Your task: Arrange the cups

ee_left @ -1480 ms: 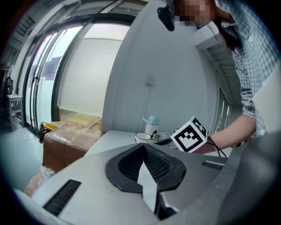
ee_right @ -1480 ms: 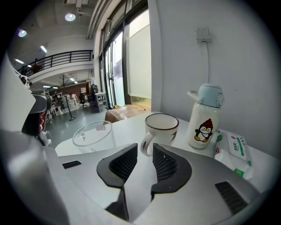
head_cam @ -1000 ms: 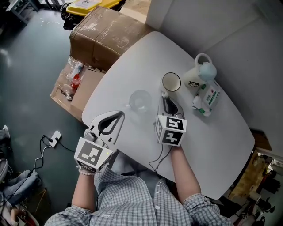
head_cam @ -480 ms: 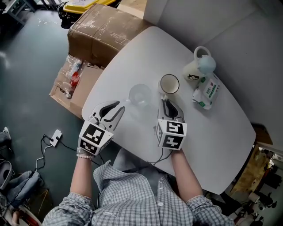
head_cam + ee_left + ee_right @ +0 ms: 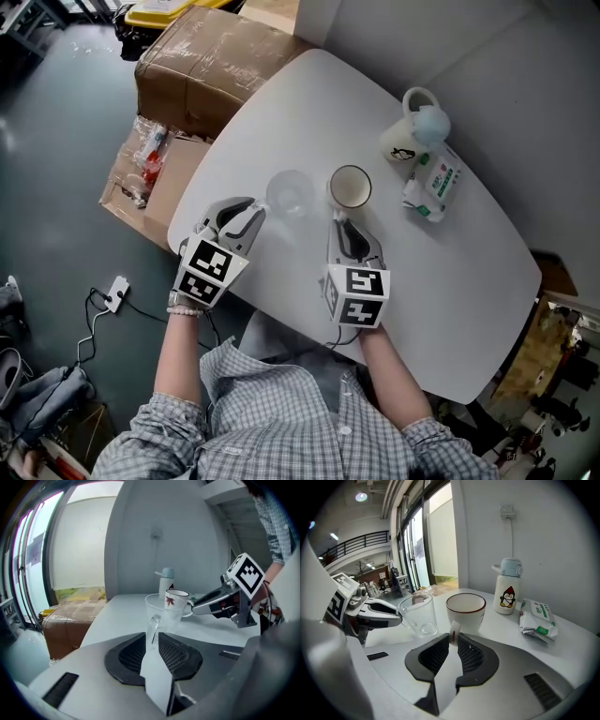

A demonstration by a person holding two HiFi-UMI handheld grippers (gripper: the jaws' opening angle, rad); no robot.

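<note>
A clear glass cup [image 5: 289, 192] and a white mug with a brown rim [image 5: 350, 186] stand side by side on the white table [image 5: 281, 112]. My left gripper [image 5: 255, 211] is shut on the glass cup's handle [image 5: 152, 624] from the near left. My right gripper [image 5: 343, 217] is shut on the mug's handle [image 5: 453, 631] from the near side. In the left gripper view the mug [image 5: 177, 600] shows a red leaf print behind the glass cup [image 5: 164, 611]. The right gripper view has the glass cup [image 5: 417, 613] just left of the mug [image 5: 465, 609].
A penguin-print flask with a pale blue cap [image 5: 417, 136] and a pack of wipes [image 5: 433, 187] sit at the table's far right. On the floor to the left are cardboard boxes [image 5: 211, 61], and a cable with a plug [image 5: 117, 291] lies near the table's edge.
My left gripper has moved forward from the table's near edge to the glass cup and shut on its handle. The right gripper has kept hold of the mug, now closer beside the glass.
</note>
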